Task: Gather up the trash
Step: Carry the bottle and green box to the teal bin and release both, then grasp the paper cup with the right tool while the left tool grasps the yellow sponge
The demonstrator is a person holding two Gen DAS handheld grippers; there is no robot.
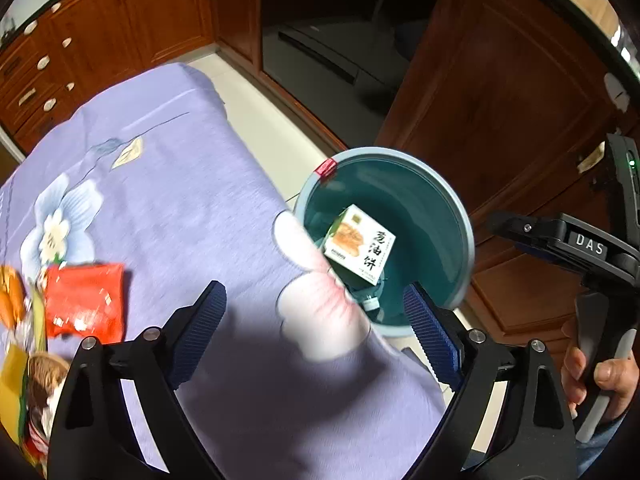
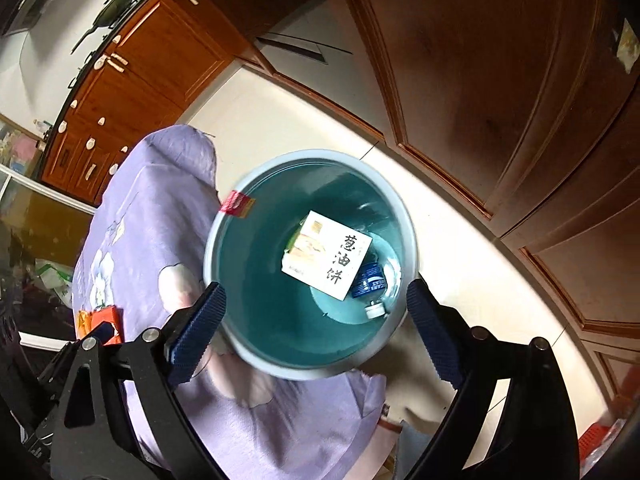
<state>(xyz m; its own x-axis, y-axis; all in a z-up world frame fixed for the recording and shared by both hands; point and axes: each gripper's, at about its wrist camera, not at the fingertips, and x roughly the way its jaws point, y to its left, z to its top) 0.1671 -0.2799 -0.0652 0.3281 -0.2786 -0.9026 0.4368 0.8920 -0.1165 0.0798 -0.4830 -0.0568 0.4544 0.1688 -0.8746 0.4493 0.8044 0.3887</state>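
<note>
A round teal bin [image 1: 460, 216] [image 2: 256, 352] stands on the floor beside the table. A white food box [image 1: 359, 245] [image 2: 328, 254] lies inside it, over a blue-labelled bottle [image 2: 370, 280] with a white cap. My left gripper [image 1: 316, 324] hangs open over the table's edge, nothing between its fingers. My right gripper [image 2: 316, 322] is open above the bin, empty; it also shows in the left wrist view [image 1: 560, 236], held by a hand [image 1: 600, 376]. A red wrapper [image 1: 86, 300] [image 2: 106, 318] and other packets [image 1: 16, 364] lie on the lilac flowered tablecloth [image 1: 168, 200] [image 2: 152, 208].
Brown wooden cabinets [image 1: 500, 80] [image 2: 500, 80] stand close behind the bin, with a strip of pale tiled floor [image 1: 256, 120] [image 2: 304, 128] between them and the table. A red tag [image 1: 326, 168] [image 2: 238, 204] sits on the bin's rim.
</note>
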